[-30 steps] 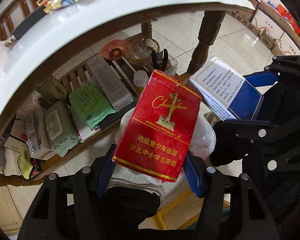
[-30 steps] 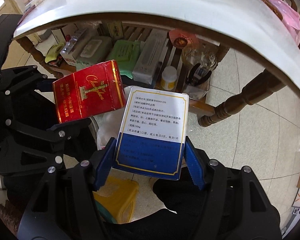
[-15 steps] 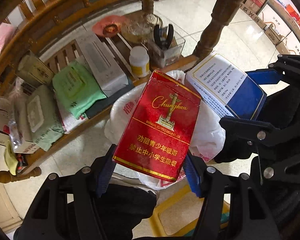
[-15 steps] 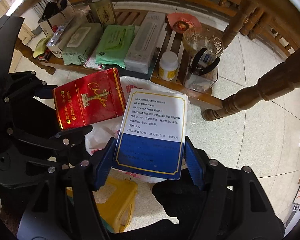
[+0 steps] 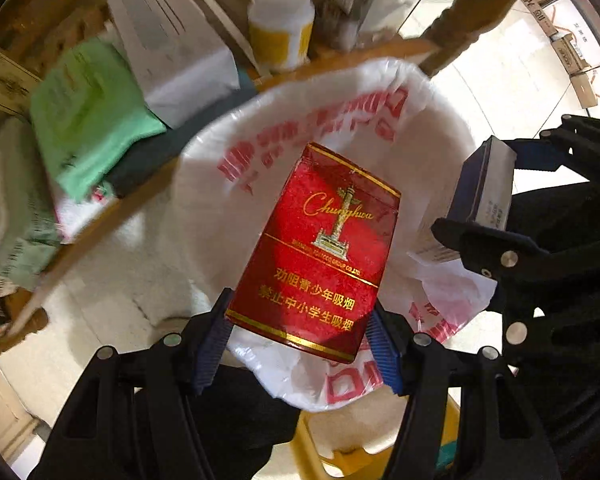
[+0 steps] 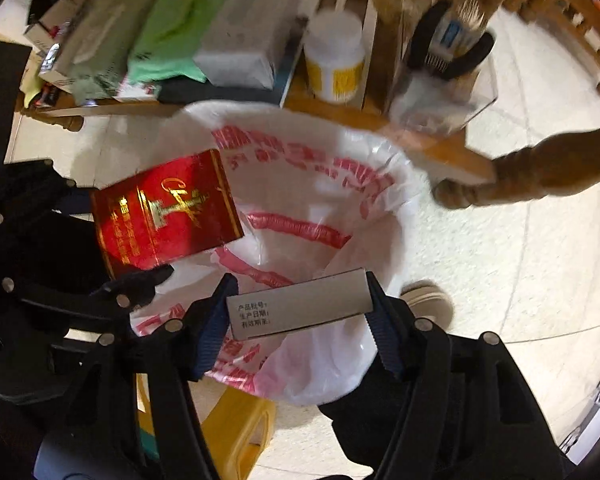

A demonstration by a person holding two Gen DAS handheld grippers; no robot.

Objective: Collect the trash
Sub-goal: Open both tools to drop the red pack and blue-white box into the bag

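Pale speckled tile floor [image 6: 500,248]; cluttered low wooden shelf [image 5: 340,52] with turned leg [image 6: 540,176]; yellow stool [image 6: 240,428] below.

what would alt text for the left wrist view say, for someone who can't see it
The left tool grips a red cigarette pack above the open mouth of a white plastic bag with red print. At right, the right tool holds a blue and white box over the bag's edge; a cluttered wooden shelf lies behind.

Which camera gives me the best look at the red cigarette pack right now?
The left wrist view: the red cigarette pack sits centred and sharp, front face and printing readable, clamped in the left gripper above the white bag. The right wrist view shows the pack only at its left side, smaller and angled.
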